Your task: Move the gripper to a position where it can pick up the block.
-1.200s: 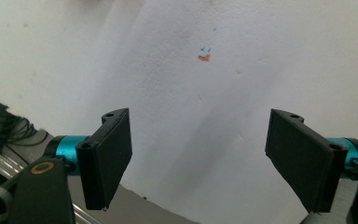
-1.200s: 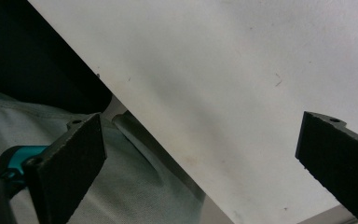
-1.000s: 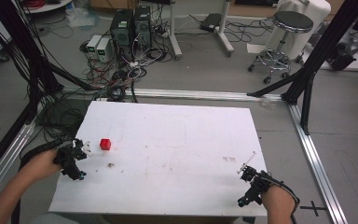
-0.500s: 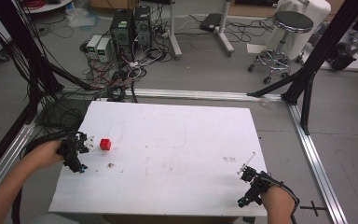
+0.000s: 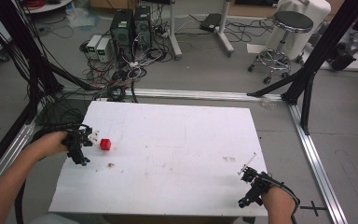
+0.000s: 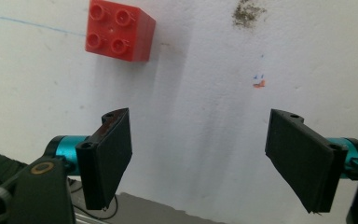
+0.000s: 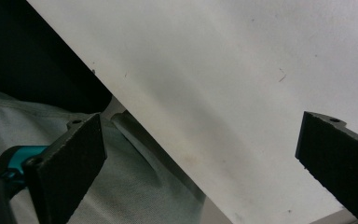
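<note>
Left gripper (image 6: 198,158): fingers (image 6: 109,154) spread wide apart, nothing between them, held low over the near-left part of the desk (image 5: 177,140).

Red brick (image 6: 120,30): four studs up, lying flat on the desk just beyond the left fingers and off to their left side, not touching them.

Right gripper (image 7: 205,163): fingers (image 7: 70,161) likewise wide apart and empty, at the desk's near-right edge, well apart from the brick.

Step in hand, as a judgement: approach to the brick. The next move calls for shifting the left gripper forward and sideways until the brick sits between the fingers, then closing.

Writing: none legible; faint pen marks and a brown stain (image 6: 245,12) on the desk.
</note>
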`<control>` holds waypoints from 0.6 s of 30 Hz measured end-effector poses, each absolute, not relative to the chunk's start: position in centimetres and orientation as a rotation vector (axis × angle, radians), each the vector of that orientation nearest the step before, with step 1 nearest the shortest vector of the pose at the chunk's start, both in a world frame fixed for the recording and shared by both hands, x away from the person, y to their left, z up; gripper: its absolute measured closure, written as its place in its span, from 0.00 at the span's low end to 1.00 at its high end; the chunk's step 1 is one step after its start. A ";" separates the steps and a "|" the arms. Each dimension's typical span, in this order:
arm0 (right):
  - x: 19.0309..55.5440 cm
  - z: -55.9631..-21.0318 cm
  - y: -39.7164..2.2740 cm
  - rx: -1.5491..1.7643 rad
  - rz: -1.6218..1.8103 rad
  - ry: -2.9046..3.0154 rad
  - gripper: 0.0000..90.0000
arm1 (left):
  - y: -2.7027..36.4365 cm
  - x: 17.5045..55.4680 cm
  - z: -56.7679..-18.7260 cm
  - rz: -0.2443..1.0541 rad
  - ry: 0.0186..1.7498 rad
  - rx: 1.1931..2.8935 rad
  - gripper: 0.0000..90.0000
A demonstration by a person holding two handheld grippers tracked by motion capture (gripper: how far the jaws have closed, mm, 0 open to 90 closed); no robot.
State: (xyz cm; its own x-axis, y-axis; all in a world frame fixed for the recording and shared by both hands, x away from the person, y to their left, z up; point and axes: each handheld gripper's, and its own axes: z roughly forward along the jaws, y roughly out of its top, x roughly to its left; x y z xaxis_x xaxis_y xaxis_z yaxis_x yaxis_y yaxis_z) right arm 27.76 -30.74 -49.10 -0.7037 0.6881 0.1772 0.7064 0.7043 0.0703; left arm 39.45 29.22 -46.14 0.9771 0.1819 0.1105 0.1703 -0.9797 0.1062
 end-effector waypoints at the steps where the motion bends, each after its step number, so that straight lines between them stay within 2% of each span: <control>1: 27.8 -49.1 -30.8 -1.140 -0.205 -2.772 0.01 | 29.2 39.6 -46.2 0.184 0.274 3.025 0.26; 14: 27.7 -49.1 -31.0 -1.137 -0.205 -2.771 0.01 | 28.9 42.1 -46.2 0.111 0.220 3.006 0.26; 18: 27.6 -49.0 -31.1 -1.144 -0.212 -2.769 0.01 | 28.9 42.8 -46.3 0.134 0.196 3.012 0.26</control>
